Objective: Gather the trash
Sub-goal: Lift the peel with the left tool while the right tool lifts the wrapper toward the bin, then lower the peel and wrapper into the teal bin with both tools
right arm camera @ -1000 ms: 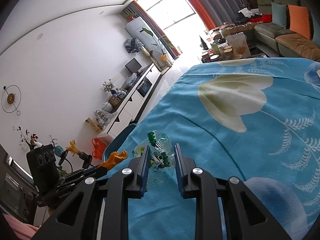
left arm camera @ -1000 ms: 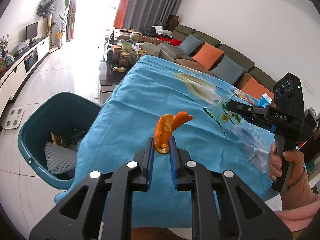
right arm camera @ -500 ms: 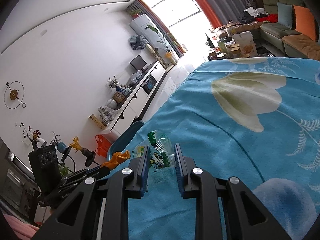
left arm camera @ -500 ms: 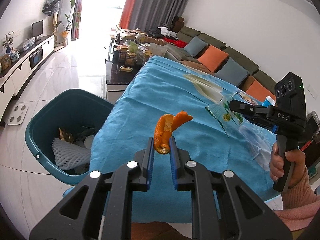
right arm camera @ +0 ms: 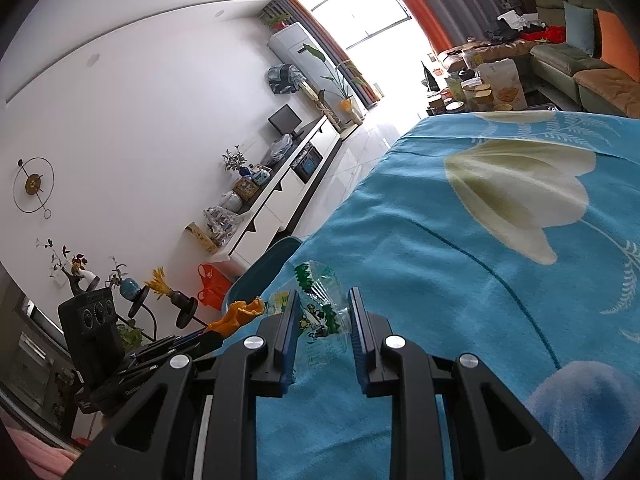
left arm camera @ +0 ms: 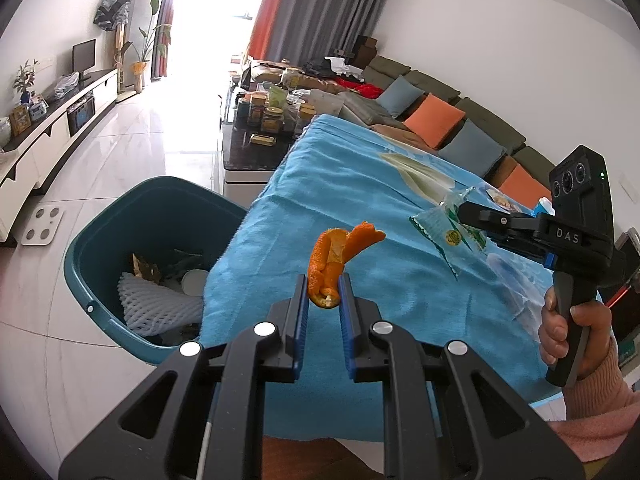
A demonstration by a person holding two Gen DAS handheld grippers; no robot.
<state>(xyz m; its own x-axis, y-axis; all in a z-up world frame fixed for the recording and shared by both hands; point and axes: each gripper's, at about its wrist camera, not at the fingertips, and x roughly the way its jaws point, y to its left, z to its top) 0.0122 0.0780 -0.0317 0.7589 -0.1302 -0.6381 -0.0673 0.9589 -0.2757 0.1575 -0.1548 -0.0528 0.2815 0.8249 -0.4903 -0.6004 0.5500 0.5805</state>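
My left gripper (left arm camera: 323, 282) is shut on a curled orange peel (left arm camera: 336, 256), held above the blue cloth near the table's left edge. The teal trash bin (left arm camera: 120, 216) stands on the floor to the left, below that edge, with white foam netting (left arm camera: 154, 306) and scraps inside. My right gripper (right arm camera: 323, 298) is shut on a clear plastic wrapper (right arm camera: 320, 308) with green print, lifted over the cloth. In the left wrist view the right gripper (left arm camera: 460, 212) holds that wrapper (left arm camera: 444, 228) at the right. The right wrist view shows the peel (right arm camera: 236, 316) at the lower left.
The table under the blue flowered cloth (left arm camera: 360, 184) fills the middle. A dark coffee table with jars (left arm camera: 260, 120) stands behind it, and a long sofa with cushions (left arm camera: 460, 132) along the right wall. A white TV cabinet (left arm camera: 48, 136) lines the left wall across a tiled floor.
The left wrist view has shifted so the bin sits further right and closer to the peel. Both grips are unchanged, and the right gripper has crept slightly along the cloth.
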